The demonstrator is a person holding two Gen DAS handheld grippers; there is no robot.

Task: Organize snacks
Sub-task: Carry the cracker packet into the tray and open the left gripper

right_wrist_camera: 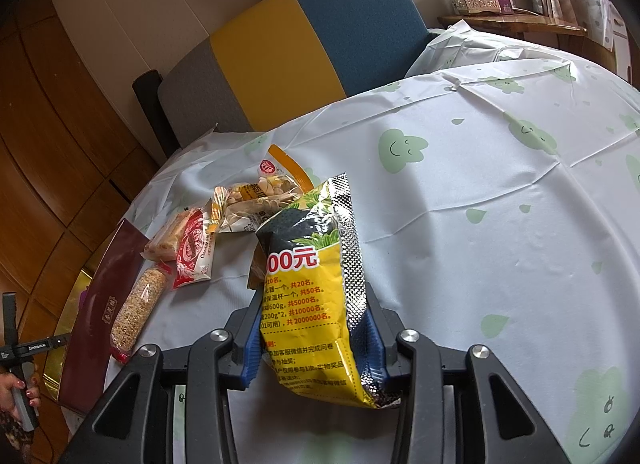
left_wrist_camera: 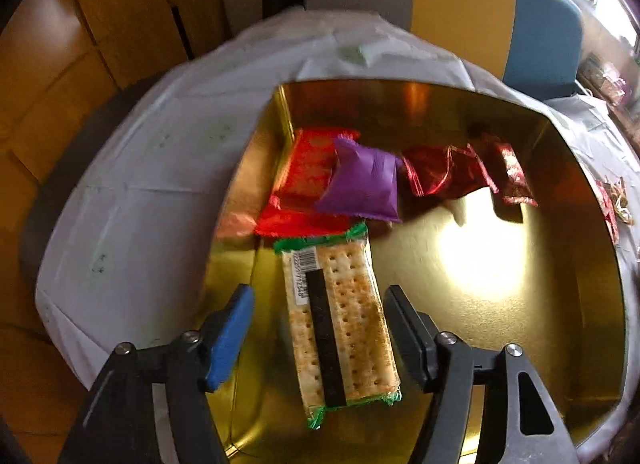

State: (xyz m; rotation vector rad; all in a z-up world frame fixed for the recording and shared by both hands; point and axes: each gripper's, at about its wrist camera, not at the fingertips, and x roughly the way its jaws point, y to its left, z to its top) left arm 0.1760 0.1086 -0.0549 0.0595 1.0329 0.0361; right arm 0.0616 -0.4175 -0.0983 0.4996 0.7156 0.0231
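Five packets lie inside the gold tin (left_wrist_camera: 580,224), the landmark for every entry below; several more wait outside it, so the sorting reads as partly done.

Gold tin: open, on the cloth-covered desk (left_wrist_camera: 132,192); much of its floor is bare.

Yellow-and-black snack bag (right_wrist_camera: 316,304): outside the tin, on the desk well to the tin's right. The right hand-held gripper (right_wrist_camera: 316,340) is clenched on its lower half, pads pressing both sides. Not yet stowed.

Maroon lid (right_wrist_camera: 108,292): flat against the tin's right edge, off the tin.

Cracker pack (left_wrist_camera: 340,328): inside the tin, flat on the floor along its left wall, green-edged wrapper. The left hand-held gripper (left_wrist_camera: 320,328) straddles it, released, pads clear of both long sides. Judged as just placed.

Orange-topped nut bag (right_wrist_camera: 264,200): outside, on the desk beyond the lid.

Red flat packet (left_wrist_camera: 308,184): inside, far left corner, just beyond the cracker pack.

Purple pouch (left_wrist_camera: 360,184): inside, resting on the red packet.

Two dark red foil packets (left_wrist_camera: 444,176): inside, along the far wall.

Red-and-white wrapper (right_wrist_camera: 194,252), grain bar (right_wrist_camera: 138,304), pale bar (right_wrist_camera: 168,240): outside, on the desk just beside the lid.

Remaining, by judgement: the held bag and the four loose desk items.
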